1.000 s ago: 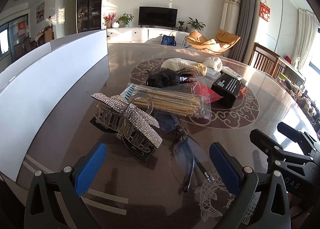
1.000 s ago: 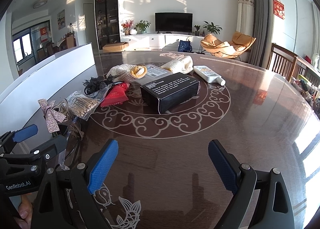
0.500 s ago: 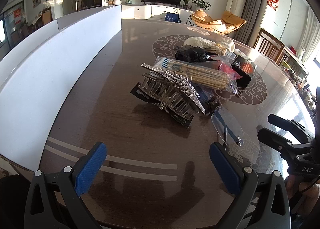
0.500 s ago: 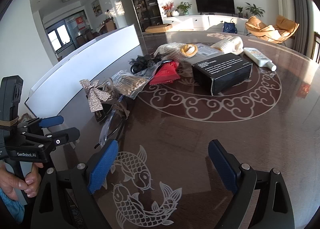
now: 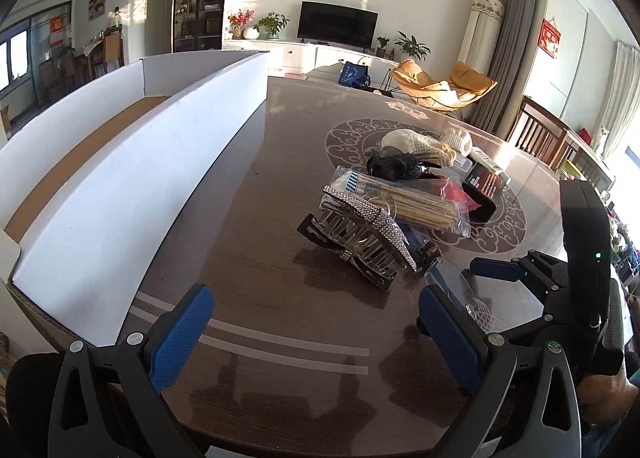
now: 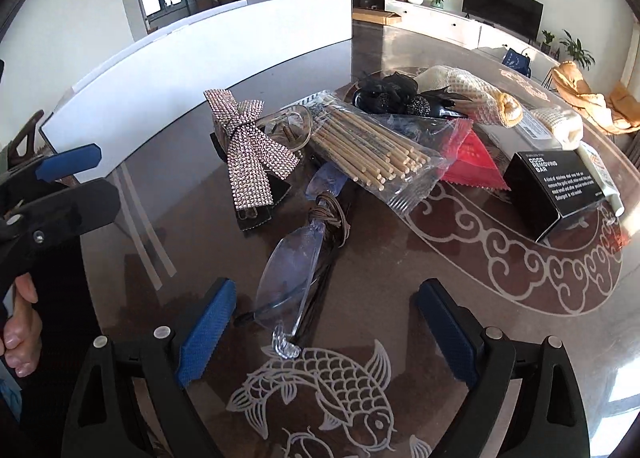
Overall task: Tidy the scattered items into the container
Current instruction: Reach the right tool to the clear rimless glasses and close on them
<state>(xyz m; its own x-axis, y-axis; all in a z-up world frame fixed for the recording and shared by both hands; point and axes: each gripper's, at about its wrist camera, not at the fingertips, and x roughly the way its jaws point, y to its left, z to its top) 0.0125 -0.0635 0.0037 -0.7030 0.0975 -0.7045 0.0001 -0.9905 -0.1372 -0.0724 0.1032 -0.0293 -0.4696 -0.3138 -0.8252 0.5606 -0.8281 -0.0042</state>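
Right tool (image 6: 320, 328) apart, glasses (image 6: 290, 268) between fingers, left tool (image 5: 316, 332) apart, empty

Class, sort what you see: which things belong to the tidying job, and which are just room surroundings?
Job:
white box
rhinestone hair clip
bag of sticks
glasses
black carton
red packet

Surroundings:
television
orange chair
potted plants

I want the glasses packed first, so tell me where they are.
The clear glasses lie on the table nearest the right hand-held gripper, between the rhinestone hair clip and fish inlay.
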